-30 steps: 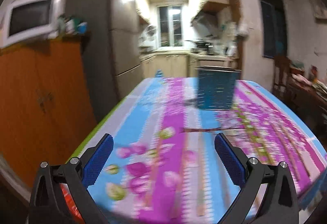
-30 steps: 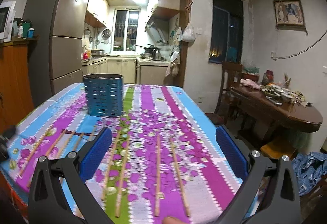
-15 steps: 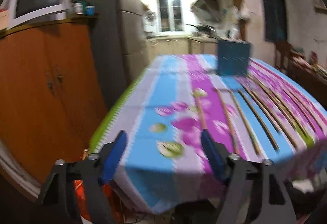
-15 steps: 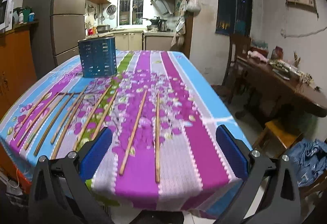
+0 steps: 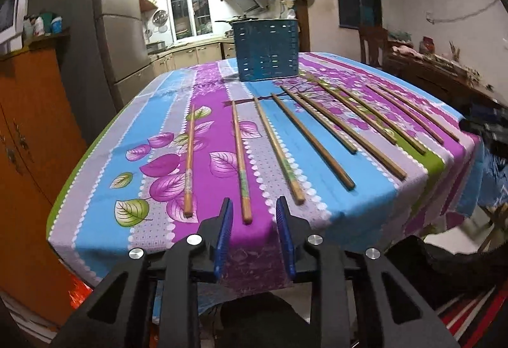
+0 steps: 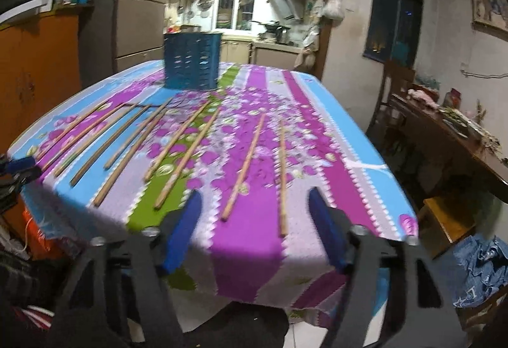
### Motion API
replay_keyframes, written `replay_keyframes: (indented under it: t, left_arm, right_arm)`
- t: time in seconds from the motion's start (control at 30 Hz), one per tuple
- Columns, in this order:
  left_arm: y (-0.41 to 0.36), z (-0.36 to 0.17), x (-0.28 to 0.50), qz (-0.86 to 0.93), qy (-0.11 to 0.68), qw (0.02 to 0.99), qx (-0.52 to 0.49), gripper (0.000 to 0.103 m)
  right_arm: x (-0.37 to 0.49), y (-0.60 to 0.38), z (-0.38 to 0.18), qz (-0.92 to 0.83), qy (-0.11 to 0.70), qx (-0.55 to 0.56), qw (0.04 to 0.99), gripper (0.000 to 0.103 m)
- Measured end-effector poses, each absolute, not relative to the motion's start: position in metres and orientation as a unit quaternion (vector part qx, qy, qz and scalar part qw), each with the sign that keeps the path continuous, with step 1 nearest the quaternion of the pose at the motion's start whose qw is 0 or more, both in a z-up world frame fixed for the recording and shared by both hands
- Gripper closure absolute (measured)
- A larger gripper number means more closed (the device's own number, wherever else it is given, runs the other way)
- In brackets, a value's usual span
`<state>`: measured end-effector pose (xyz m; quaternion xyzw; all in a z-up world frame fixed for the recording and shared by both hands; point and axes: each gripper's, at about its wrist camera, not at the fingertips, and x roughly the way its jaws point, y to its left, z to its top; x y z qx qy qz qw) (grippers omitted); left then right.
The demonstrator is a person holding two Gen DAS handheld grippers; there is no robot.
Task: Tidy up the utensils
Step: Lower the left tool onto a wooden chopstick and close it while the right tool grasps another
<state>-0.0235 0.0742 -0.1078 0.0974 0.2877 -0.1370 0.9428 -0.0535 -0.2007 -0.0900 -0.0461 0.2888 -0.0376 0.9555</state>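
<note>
The left tongs (image 5: 254,235) hover at the near edge of the counter (image 5: 320,154), their jaws closing with nothing between them yet. The butt end of the second chopstick (image 5: 242,163) lies just ahead of the gap, slightly nearer the left pad, and does not touch either pad. The first chopstick (image 5: 189,157) lies just to the left of the tongs and the third chopstick (image 5: 279,151) just to the right.

The right tongs (image 6: 254,232) are also closing on empty air, below the counter's draped edge. Two chopsticks point toward their gap: the inner chopstick (image 6: 244,170) and the outer chopstick (image 6: 282,179), both ending just ahead of the pads. The blue holder (image 5: 266,49) stands well beyond the tongs at the far end, past the fan of remaining sticks.

The likely trouble is timing. If either pair finishes closing before it reaches a stick, it may push the butt end forward rather than catch it. On the left, a pad arriving off-centre could nudge a neighbouring stick or roll the target aside. On the right, the two sticks lie close enough that the jaws may catch both, or pinch one at an angle so that it pivots and slips. The cloth hanging at the edge could also snag a lower fingertip.
</note>
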Motion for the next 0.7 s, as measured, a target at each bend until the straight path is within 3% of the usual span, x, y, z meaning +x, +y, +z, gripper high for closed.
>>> replay_keyframes:
  t: [0.13,0.3,0.4,0.7]
  left_arm:
    - [0.074,-0.113,-0.017,-0.137,0.293,0.941,0.101,0.074]
    - [0.075,-0.118,-0.014,-0.146,0.293,0.941,0.08,0.087]
    - [0.073,-0.12,-0.013,-0.14,0.284,0.945,0.081,0.093]
    - [0.071,-0.122,-0.017,-0.132,0.268,0.952,0.071,0.093]
  right_arm:
    - [-0.056,-0.188,-0.095,-0.012,0.289,-0.062,0.955,0.074]
    - [-0.053,-0.169,-0.095,0.022,0.278,-0.081,0.957,0.089]
    - [-0.046,-0.158,-0.099,0.038,0.28,-0.083,0.956,0.089]
    - [-0.025,-0.139,-0.119,0.036,0.295,-0.066,0.953,0.089]
